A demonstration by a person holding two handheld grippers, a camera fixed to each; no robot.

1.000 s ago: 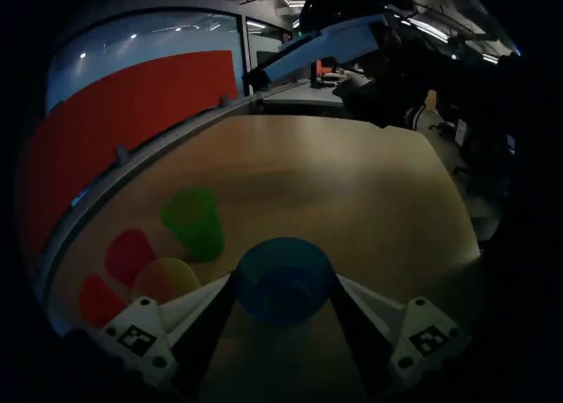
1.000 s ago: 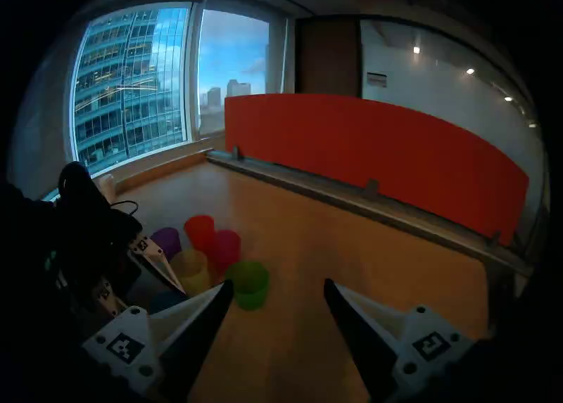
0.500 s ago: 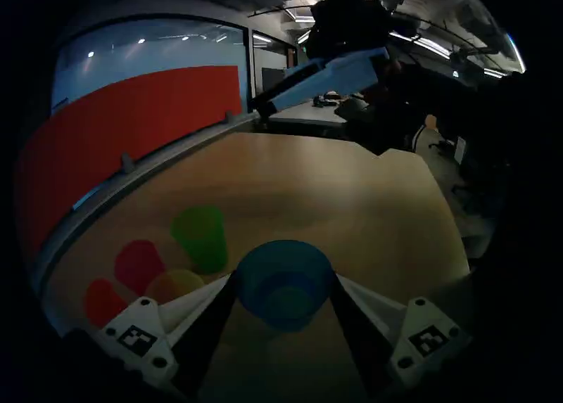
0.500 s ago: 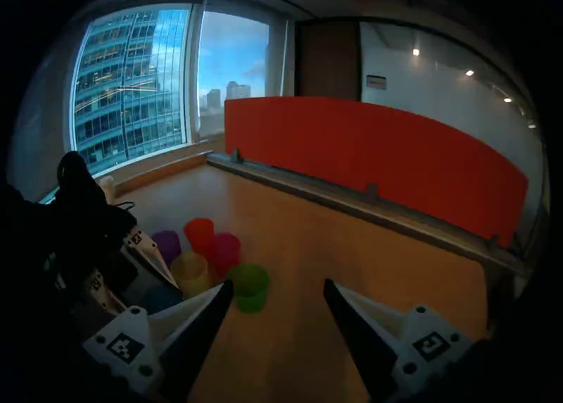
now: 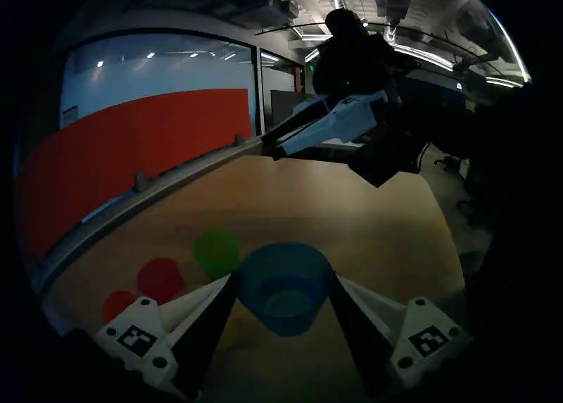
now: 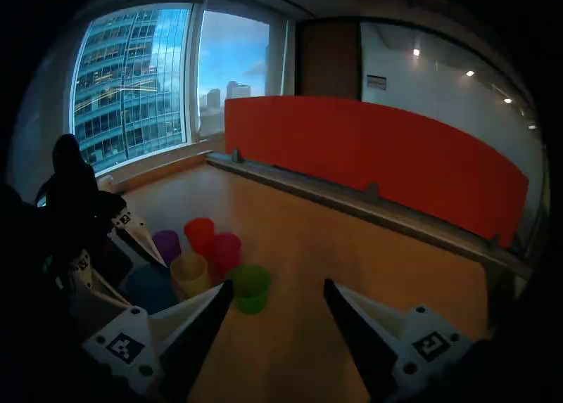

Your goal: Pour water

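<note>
My left gripper [image 5: 281, 283] is shut on a blue cup [image 5: 283, 299], held upright above the wooden table [image 5: 352, 213]. Below it stand a green cup [image 5: 217, 252] and two red cups [image 5: 160, 280]. In the right gripper view the left gripper [image 6: 134, 273] holds the blue cup [image 6: 150, 290] at the left, beside a cluster of purple [image 6: 167, 245], red [image 6: 200, 233], magenta [image 6: 225, 252], yellow [image 6: 188, 273] and green [image 6: 250, 285] cups. My right gripper [image 6: 278, 297] stands open above the table with nothing between its fingers. It also hangs high over the table as the right gripper [image 5: 273, 148] in the left gripper view.
A red divider panel [image 6: 394, 157] on a grey rail runs along the table's far edge. Large windows [image 6: 134, 86] are at the left. A person's dark shape [image 5: 352, 51] stands behind the right gripper. Bare tabletop [image 6: 338, 255] lies to the right of the cups.
My left gripper has risen and tilted up with the blue cup, so the cups on the table sit lower and smaller in its view. The right gripper has barely moved.
</note>
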